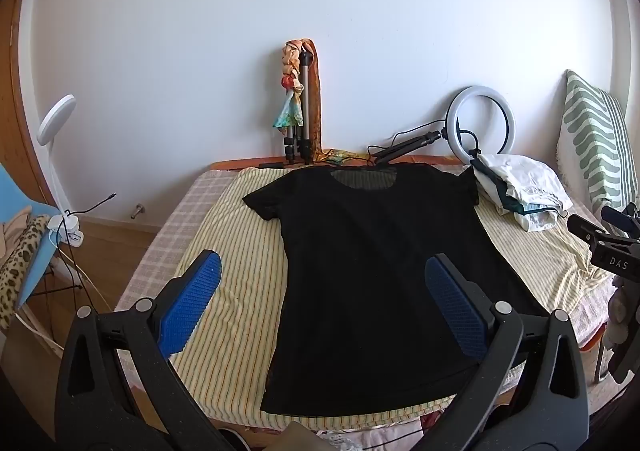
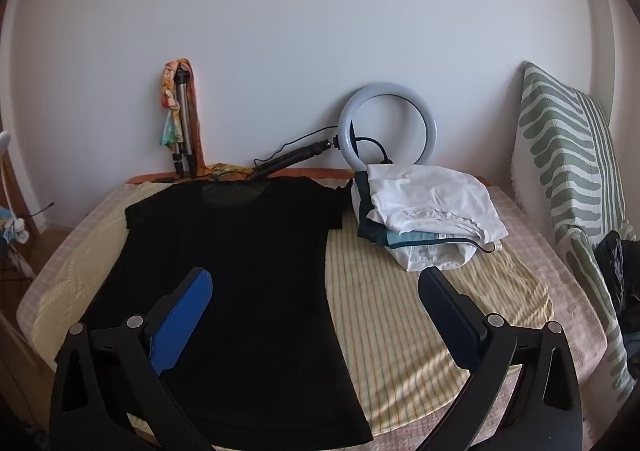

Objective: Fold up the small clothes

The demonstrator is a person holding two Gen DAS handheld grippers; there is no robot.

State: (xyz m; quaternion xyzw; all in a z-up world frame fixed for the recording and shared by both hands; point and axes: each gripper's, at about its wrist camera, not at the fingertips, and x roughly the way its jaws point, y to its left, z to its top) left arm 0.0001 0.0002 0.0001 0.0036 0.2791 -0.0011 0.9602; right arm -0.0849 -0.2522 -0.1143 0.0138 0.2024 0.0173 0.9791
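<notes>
A black T-shirt lies flat and spread out on the striped yellow cloth, neck towards the wall; it also shows in the right wrist view. My left gripper is open and empty, above the shirt's lower left side. My right gripper is open and empty, above the shirt's lower right edge and the cloth. Part of the right gripper's body shows at the right edge of the left wrist view.
A pile of white and teal clothes lies at the back right of the bed. A ring light and a tripod stand against the wall. A green-striped pillow leans at the right. A desk lamp stands at the left.
</notes>
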